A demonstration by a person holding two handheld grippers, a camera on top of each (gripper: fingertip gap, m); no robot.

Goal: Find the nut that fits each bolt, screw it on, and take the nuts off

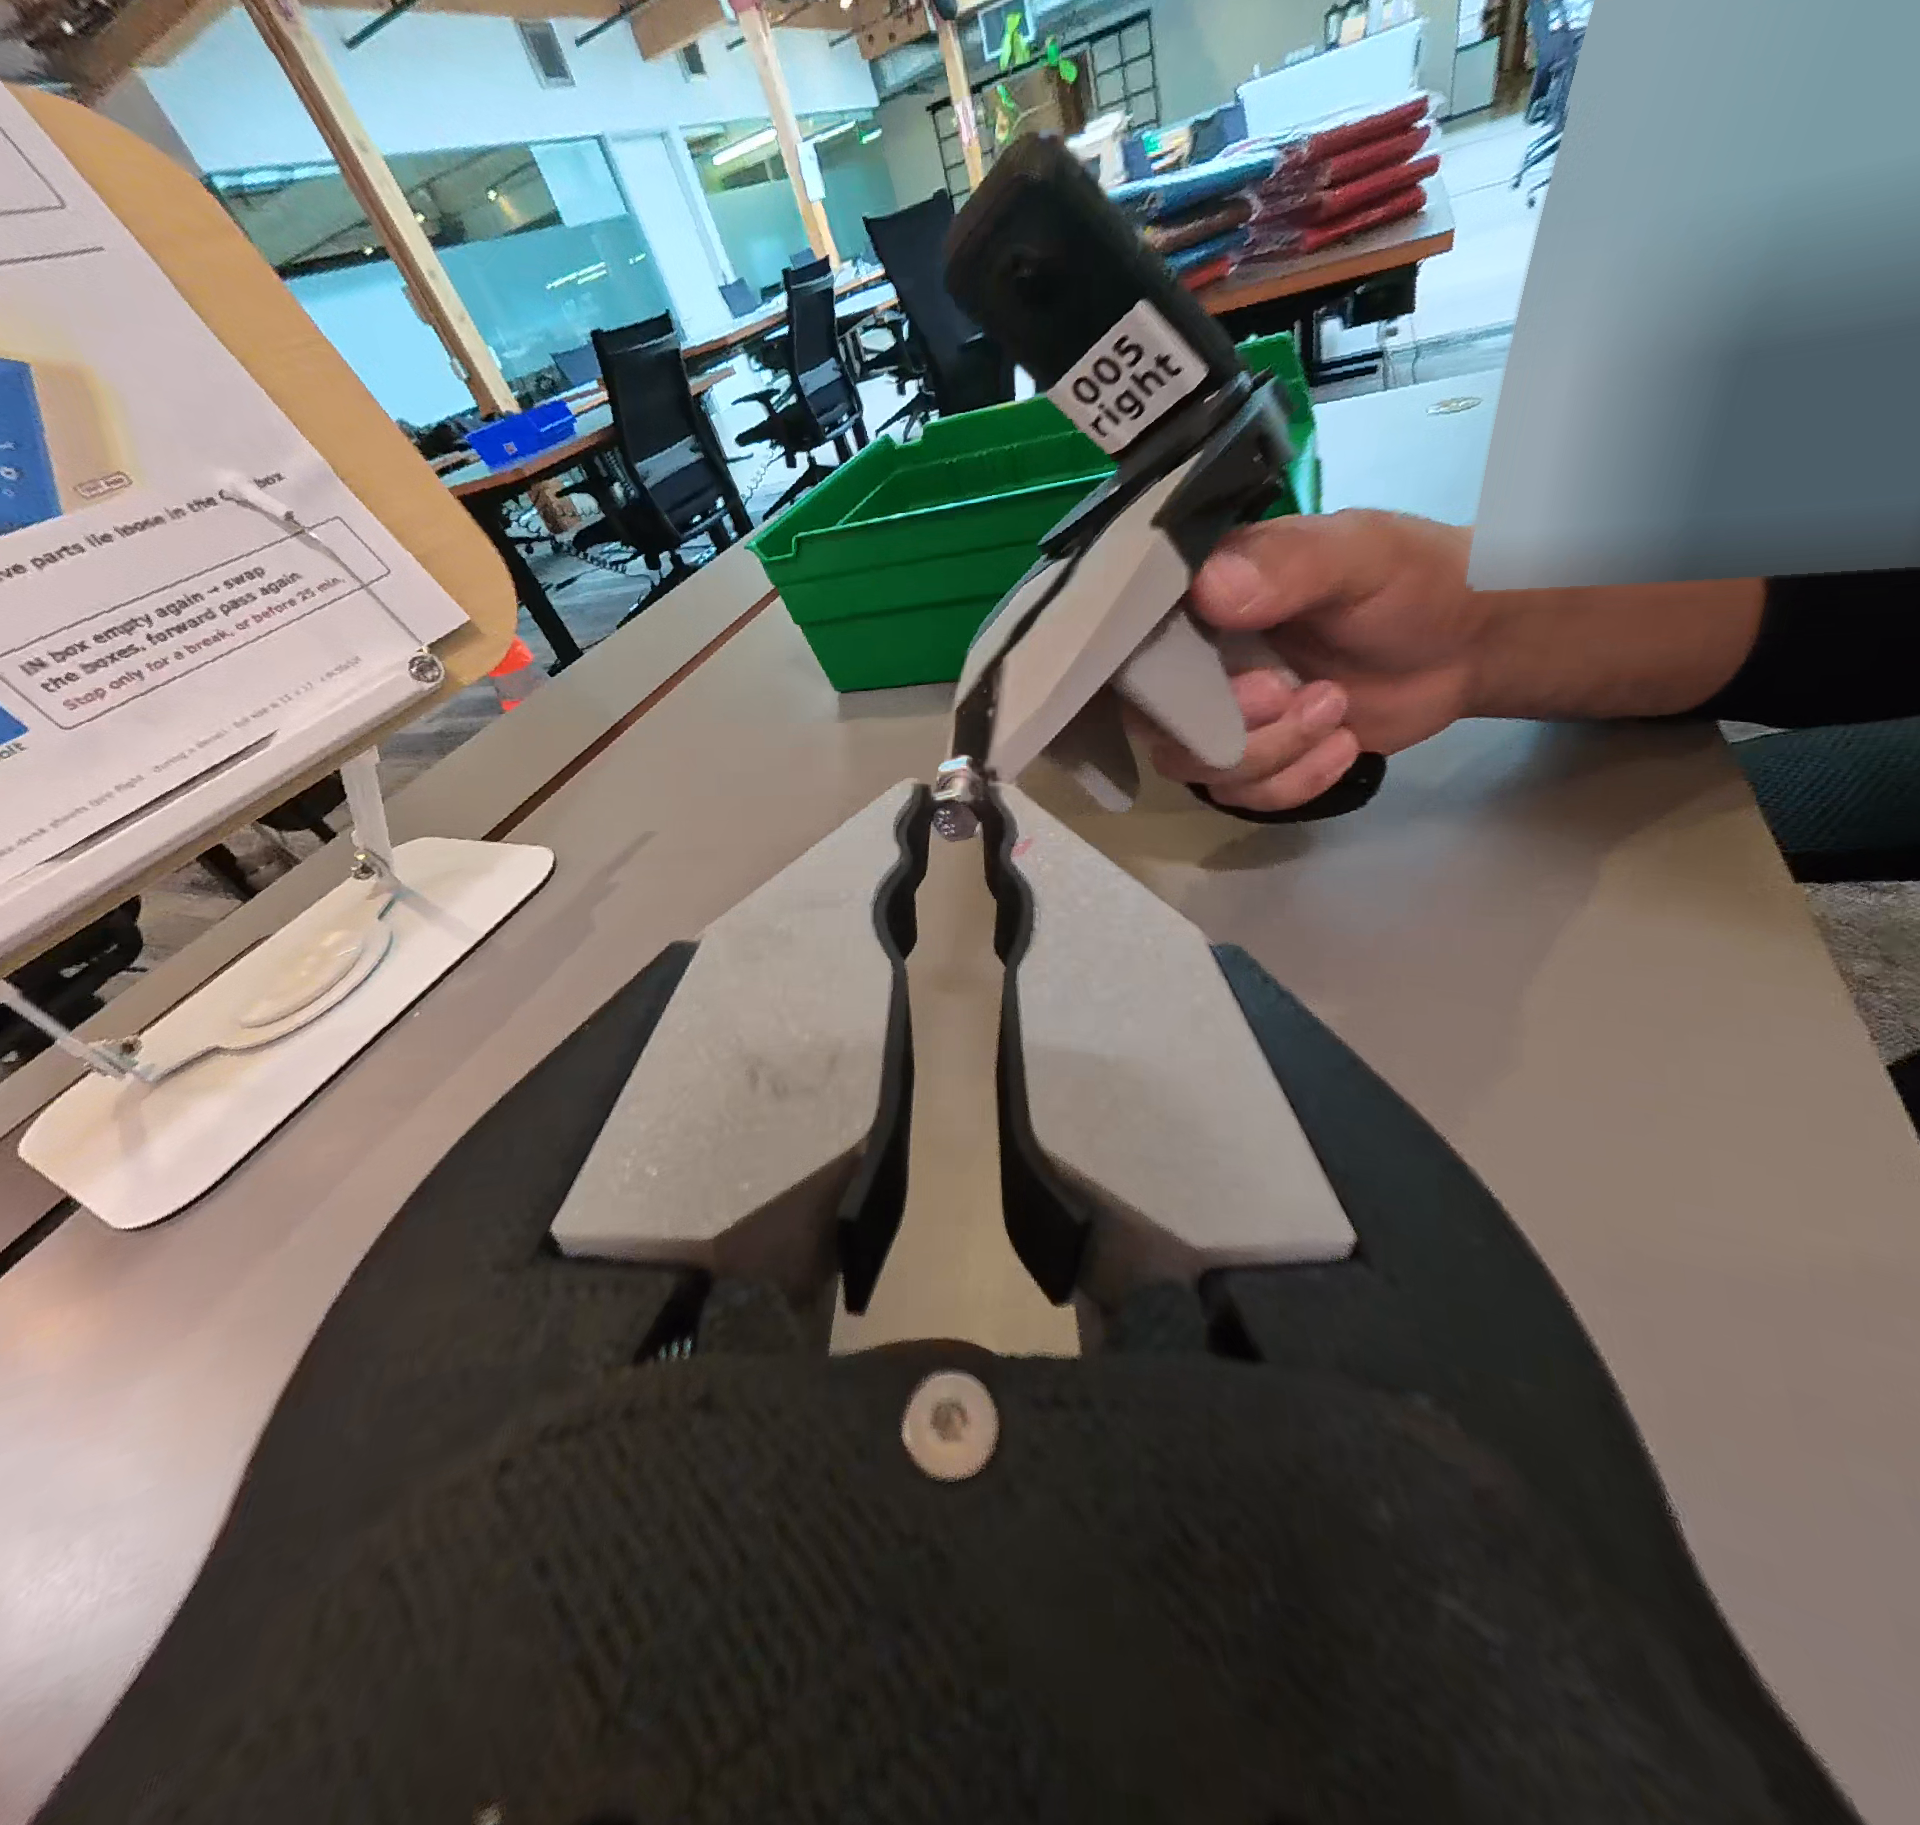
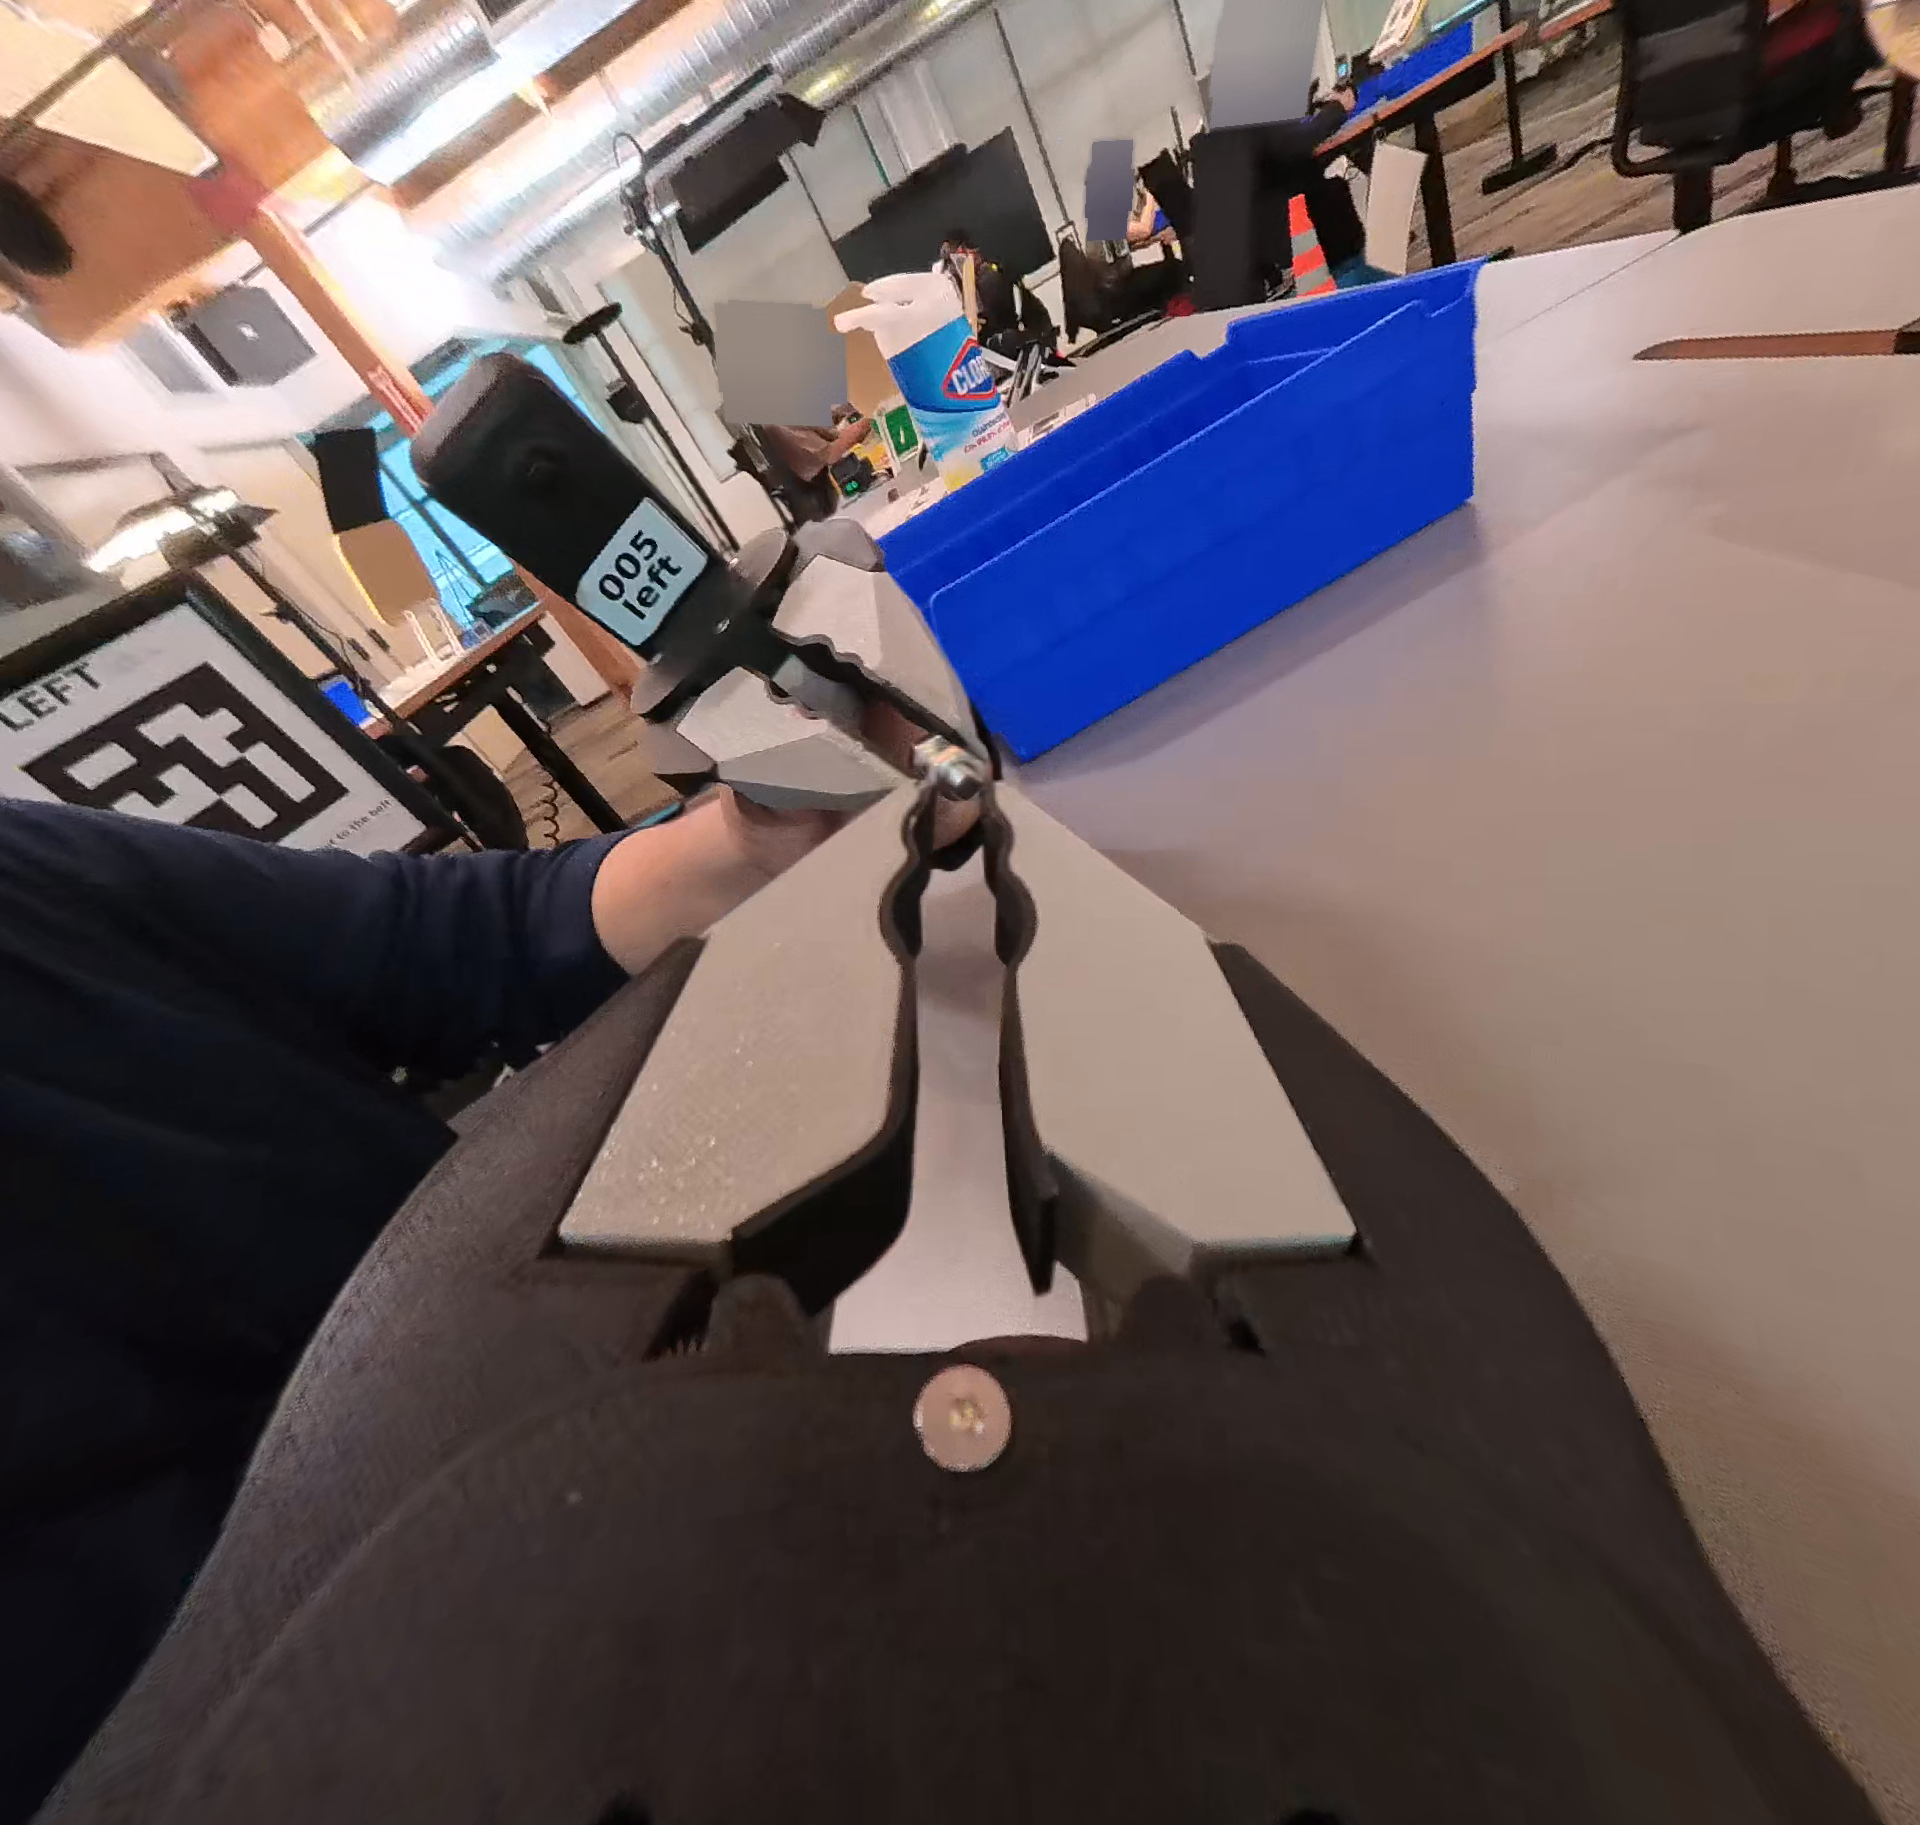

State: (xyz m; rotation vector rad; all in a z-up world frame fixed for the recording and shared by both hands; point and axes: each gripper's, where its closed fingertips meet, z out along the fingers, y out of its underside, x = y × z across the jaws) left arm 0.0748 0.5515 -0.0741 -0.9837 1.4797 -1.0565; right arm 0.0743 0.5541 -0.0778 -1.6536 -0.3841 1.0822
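Grey counter (image 1: 644, 799) below; left fingers (image 1: 902, 840) clamped the bolt (image 1: 948, 821); right fingers (image 1: 977, 736) pinched its nut (image 1: 954, 778); best turned squarely, bolt steady.

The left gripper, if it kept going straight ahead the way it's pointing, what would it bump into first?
Most likely the right gripper's fingertips, right in front of the left gripper at the small bolt with its nut. Farther on stands the green bin.
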